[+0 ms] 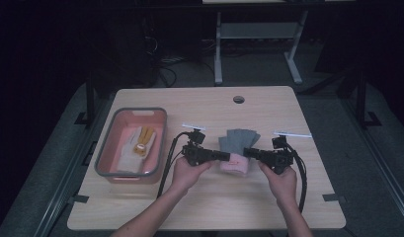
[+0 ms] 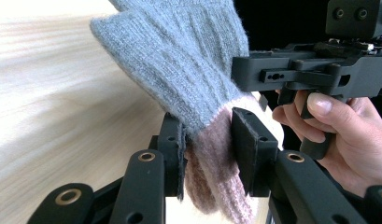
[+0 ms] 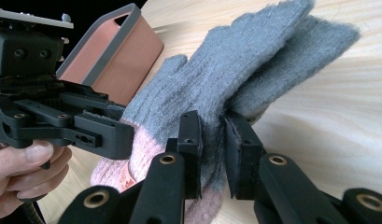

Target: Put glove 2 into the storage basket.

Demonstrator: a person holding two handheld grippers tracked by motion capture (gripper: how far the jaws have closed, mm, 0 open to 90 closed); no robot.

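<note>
Nearest to us, our two hands come up from the bottom edge of the high view. Each one holds a black tool. The left hand-held gripper (image 1: pixel 224 156) is closed tight on the soft grey knitted glove with a pink cuff (image 1: pixel 237 148). In the left gripper view its two black pads pinch the pink cuff, right where the pink wool meets the grey. The right hand-held gripper (image 1: pixel 250 151) is closed on the same glove from the other side. In the right gripper view its pads squeeze the grey wool just above the cuff.

We think we hold the glove by two sides because it is floppy. One pinch would let it hang and fold. Two pinches keep the cuff end spread out and easy to carry.

The glove sits near the middle of the pale wooden tabletop (image 1: pixel 209 202), between the two tools. Its cuff points toward us and its grey fingers fan out away from us. We cannot tell if the fingertips touch the wood.

A little farther off, to the left, stands a pink plastic bin with a grey rim (image 1: pixel 111 148). A cream and yellow glove (image 1: pixel 138 143) lies inside it. So we guess the bin is where gloves go, and ours is not in it yet.

At the far edge of the tabletop is a small round hole (image 1: pixel 238 99).
</note>
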